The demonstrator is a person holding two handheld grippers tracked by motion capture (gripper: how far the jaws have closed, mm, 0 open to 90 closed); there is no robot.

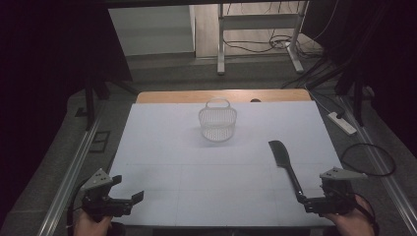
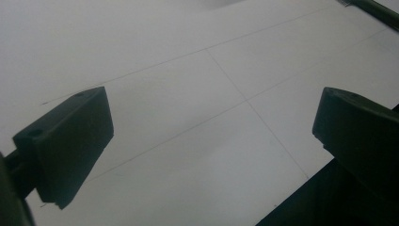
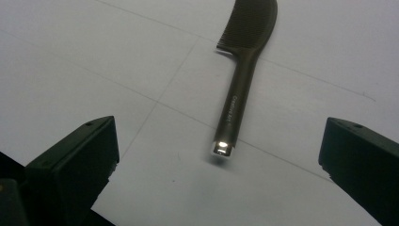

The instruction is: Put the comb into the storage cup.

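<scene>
right gripper (image 3: pixel 221 165) jaws spread wide, empty. comb (image 3: pixel 242 80) lies flat on table (image 1: pixel 162 147) dead ahead, handle end nearest, long axis running away. left gripper (image 1: pixel 129 189) also wide open, well apart.

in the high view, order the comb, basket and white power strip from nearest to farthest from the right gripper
1. Comb, lying just ahead of the right gripper.
2. Power strip, on the floor off the table's right edge.
3. Basket, at the table's far middle.
</scene>
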